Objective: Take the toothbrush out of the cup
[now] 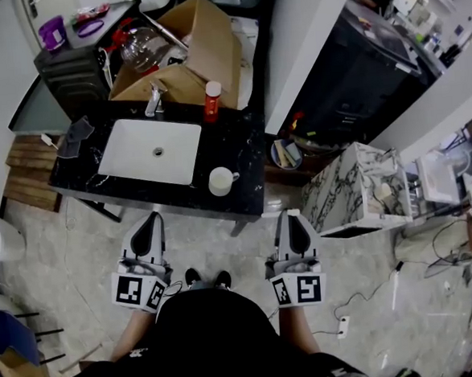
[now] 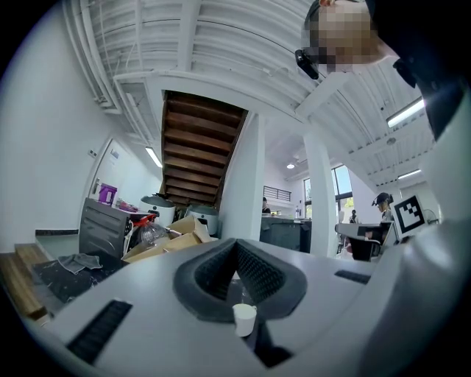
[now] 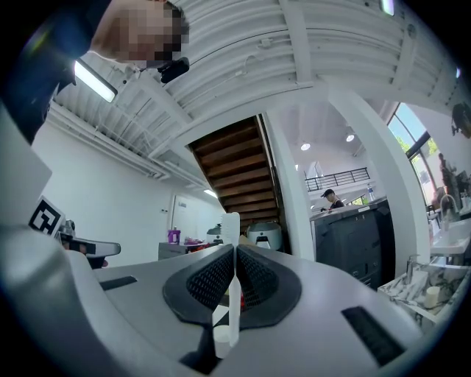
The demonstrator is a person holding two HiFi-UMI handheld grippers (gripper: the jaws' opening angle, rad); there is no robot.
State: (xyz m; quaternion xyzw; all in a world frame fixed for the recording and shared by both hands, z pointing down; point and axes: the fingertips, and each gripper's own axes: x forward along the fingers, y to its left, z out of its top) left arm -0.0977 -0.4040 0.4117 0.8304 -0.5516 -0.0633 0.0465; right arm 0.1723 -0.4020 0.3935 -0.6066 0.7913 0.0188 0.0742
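Between right tongs (image 3: 235, 258): toothbrush (image 3: 230, 227) clamped, unseen from head view.

Head view, upper left of centre: black marble countertop (image 1: 234, 155) with a white rectangular sink basin (image 1: 149, 149) sunk in it, chrome faucet (image 1: 156, 99) behind the basin. Red bottle with white cap (image 1: 212, 101) upright just right of the faucet. Open brown cardboard box (image 1: 201, 41) behind. Crumpled grey cloth (image 1: 75, 137) at the counter's left end. White marble-patterned block (image 1: 353, 187) at centre right.

Toothbrush (image 3: 234, 298) handle partly hidden inside right gripper (image 3: 235, 252); bristles too blurred
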